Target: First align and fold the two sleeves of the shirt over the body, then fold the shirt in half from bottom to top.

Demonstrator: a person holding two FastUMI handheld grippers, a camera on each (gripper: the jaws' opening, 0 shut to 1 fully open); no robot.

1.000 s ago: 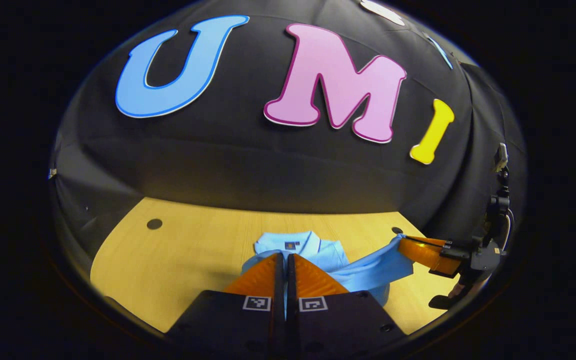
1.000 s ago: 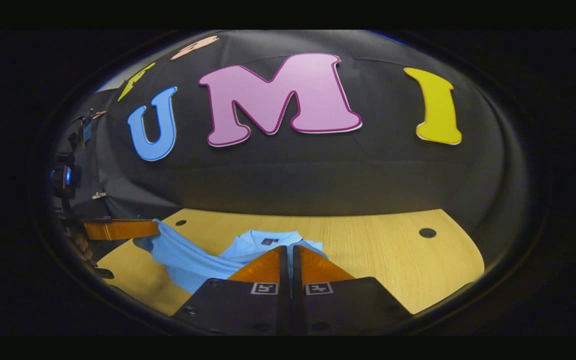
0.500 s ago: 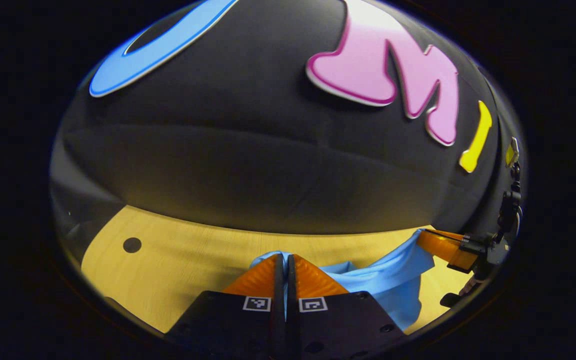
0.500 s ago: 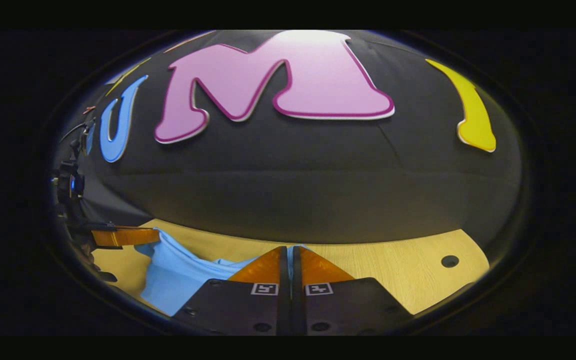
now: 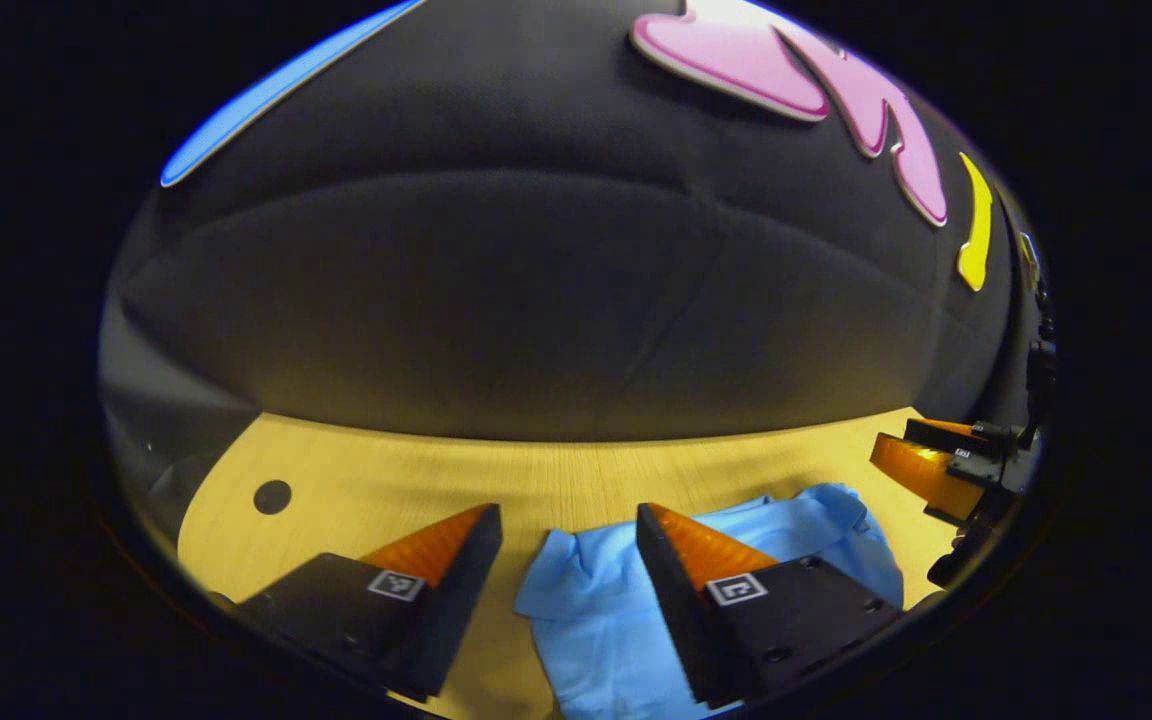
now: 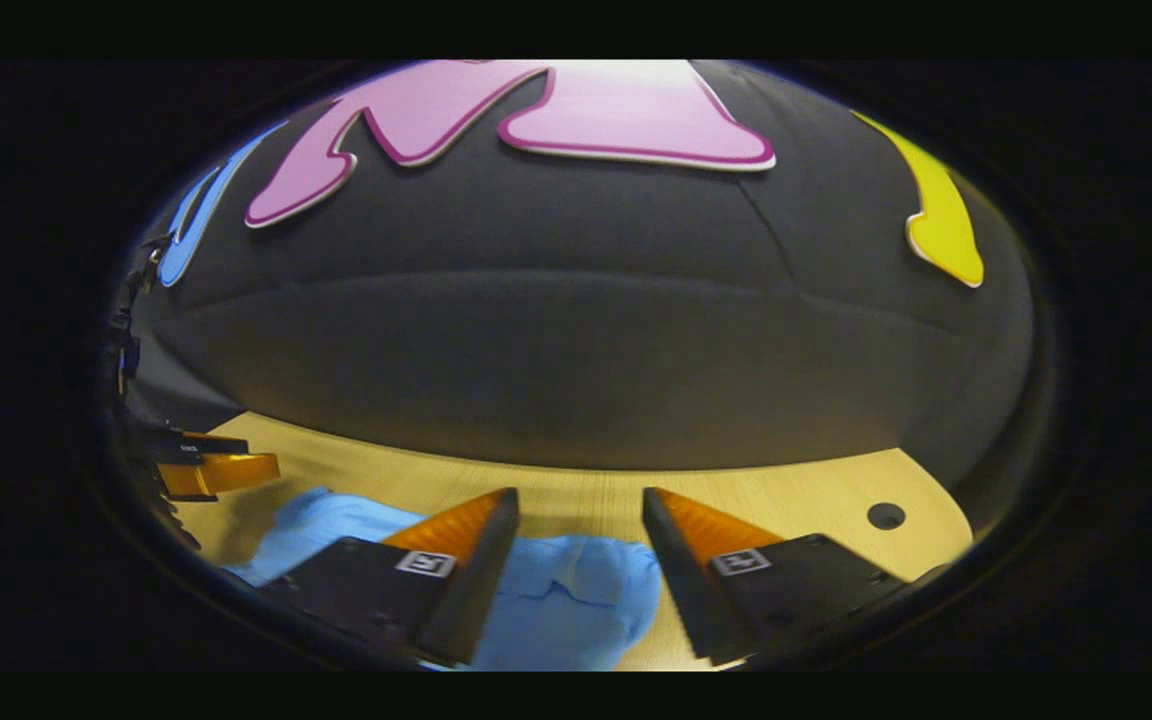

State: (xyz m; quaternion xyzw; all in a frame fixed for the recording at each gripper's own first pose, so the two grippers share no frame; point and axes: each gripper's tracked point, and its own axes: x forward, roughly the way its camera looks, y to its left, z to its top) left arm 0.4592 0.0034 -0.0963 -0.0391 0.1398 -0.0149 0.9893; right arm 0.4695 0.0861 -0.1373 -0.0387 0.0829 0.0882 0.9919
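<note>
I see left gripper (image 5: 566,520) released, jaws wide apart, nothing between fingers. Light blue shirt (image 5: 596,610) lies bunched on wooden table (image 5: 386,480) below it, near back edge by black cloth wall (image 5: 536,300). Right gripper (image 6: 576,505) also spread, not grasping; shirt (image 6: 556,600) under and between its fingers. Dark round hole (image 6: 885,516) in table toward right corner.
</note>
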